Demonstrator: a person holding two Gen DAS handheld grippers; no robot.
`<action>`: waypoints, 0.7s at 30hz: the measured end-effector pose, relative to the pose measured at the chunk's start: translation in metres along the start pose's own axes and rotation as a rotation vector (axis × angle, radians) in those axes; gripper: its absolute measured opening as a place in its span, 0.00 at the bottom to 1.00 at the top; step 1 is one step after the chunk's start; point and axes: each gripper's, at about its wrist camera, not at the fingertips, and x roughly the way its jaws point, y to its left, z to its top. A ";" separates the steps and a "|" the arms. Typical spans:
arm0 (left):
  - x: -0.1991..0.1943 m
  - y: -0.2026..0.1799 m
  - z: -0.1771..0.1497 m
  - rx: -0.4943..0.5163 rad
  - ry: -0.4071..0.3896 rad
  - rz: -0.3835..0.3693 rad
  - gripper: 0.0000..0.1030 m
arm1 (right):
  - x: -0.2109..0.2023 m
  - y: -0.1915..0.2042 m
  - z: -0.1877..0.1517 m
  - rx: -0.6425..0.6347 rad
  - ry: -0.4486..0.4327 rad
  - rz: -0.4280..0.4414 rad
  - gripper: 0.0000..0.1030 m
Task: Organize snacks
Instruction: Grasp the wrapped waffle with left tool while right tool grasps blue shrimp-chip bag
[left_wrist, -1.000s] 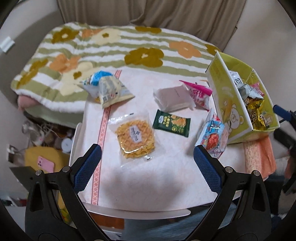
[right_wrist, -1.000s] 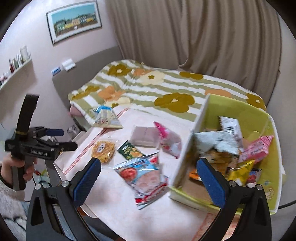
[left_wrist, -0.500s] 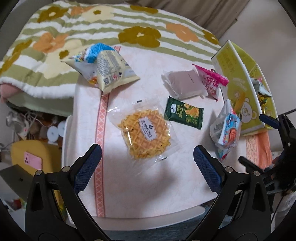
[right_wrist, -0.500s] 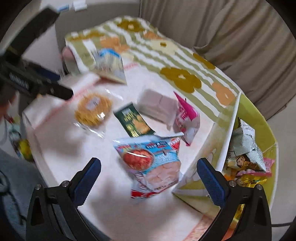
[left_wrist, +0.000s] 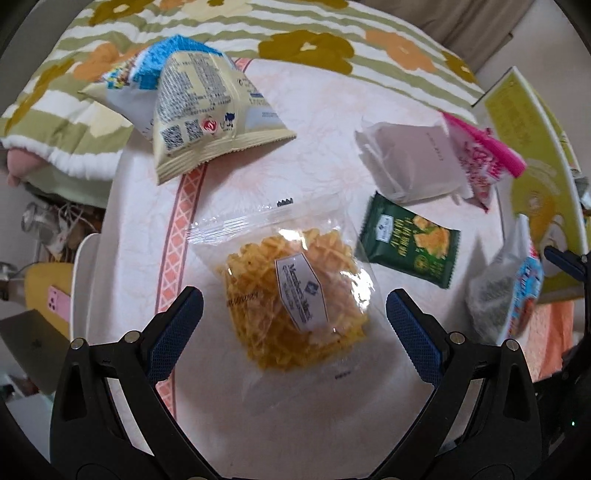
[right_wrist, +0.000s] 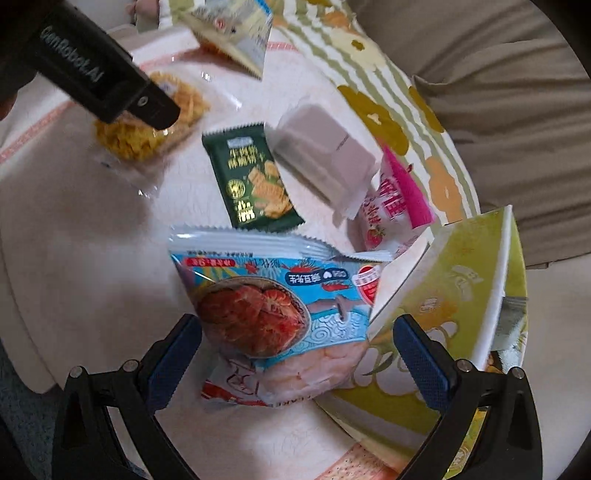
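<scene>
On the left, the left tool (left_wrist: 293, 319) stands wide open and empty, its blue fingers set either side of the clear waffle packet (left_wrist: 291, 299), which lies flat on the worktop (left_wrist: 314, 110) straight ahead of it, long axis running away from the tool; this arm is plainly the nearer one to it. The packet's white sticker reads something like "Member's Mark", though blur makes that uncertain. Further along lie the dark green cracker sachet (right_wrist: 251, 177) and a plain grey-white pack (right_wrist: 325, 155), both carrying print too small or blurred to read, then a pink strawberry pouch (right_wrist: 391, 206). On the right, the right tool (right_wrist: 297, 354) is likewise spread wide and holds nothing, framing the blue shrimp-chip bag (right_wrist: 280, 310), which leans against the wall of the yellow-green box (right_wrist: 454, 280); its characters appear upside down. The black body of the left tool, seen from this side, bears "GenRobot.AI".
</scene>
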 end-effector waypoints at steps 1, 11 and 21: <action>0.003 -0.001 0.001 -0.005 0.004 0.004 0.96 | 0.003 -0.001 0.000 -0.001 0.007 0.012 1.00; 0.021 -0.009 0.009 -0.022 0.038 0.026 0.96 | 0.019 -0.006 0.003 -0.022 0.038 0.106 1.00; 0.028 -0.014 0.016 -0.026 0.037 0.036 0.90 | 0.026 -0.004 0.004 -0.028 0.046 0.149 1.00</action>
